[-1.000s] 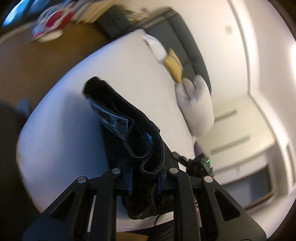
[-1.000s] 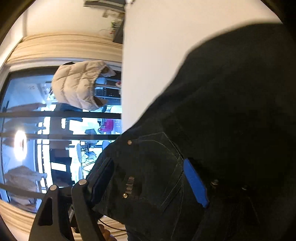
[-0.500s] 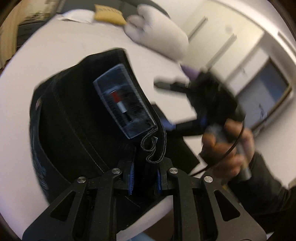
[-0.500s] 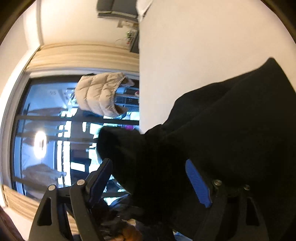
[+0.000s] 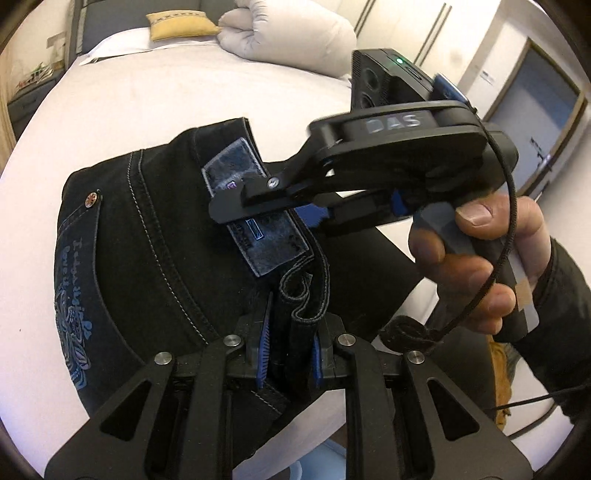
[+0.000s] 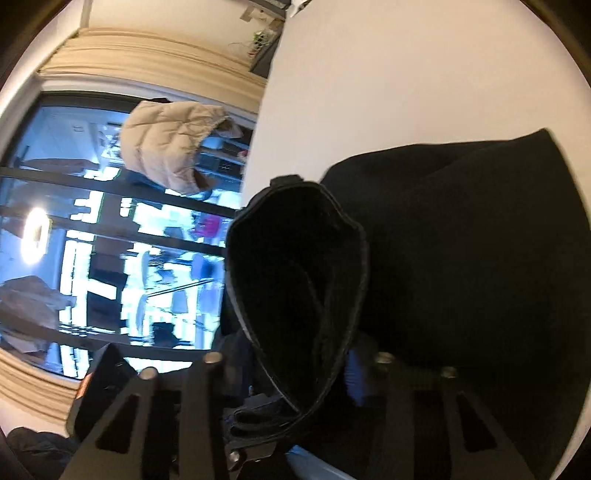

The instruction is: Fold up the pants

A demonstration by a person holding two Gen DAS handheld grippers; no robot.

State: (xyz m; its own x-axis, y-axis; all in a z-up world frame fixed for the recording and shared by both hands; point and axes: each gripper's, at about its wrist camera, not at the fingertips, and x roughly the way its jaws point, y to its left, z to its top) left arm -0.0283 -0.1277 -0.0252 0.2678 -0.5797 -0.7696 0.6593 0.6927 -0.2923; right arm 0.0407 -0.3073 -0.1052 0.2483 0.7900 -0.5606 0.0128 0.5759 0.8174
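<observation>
Black jeans (image 5: 155,258) with blue stitching and a grey waist label lie bunched on a white bed (image 5: 166,92). My left gripper (image 5: 290,354) is shut on a folded edge of the waistband. My right gripper (image 5: 280,206) shows in the left wrist view, held in a hand (image 5: 480,258), with its fingers reaching over the label; its jaws stand partly apart. In the right wrist view the black jeans (image 6: 461,258) fill the frame and a dark fold (image 6: 295,277) stands between the fingers of the right gripper (image 6: 288,373).
A rolled grey duvet (image 5: 291,33) and a yellow pillow (image 5: 181,24) lie at the bed's head. A window (image 6: 92,240) with a beige jacket (image 6: 166,147) hung before it is beside the bed. A door (image 5: 535,96) is at right.
My left gripper has swung round, still holding the waistband. My right gripper has come in close over the label, and a fold of jeans now stands between its fingers.
</observation>
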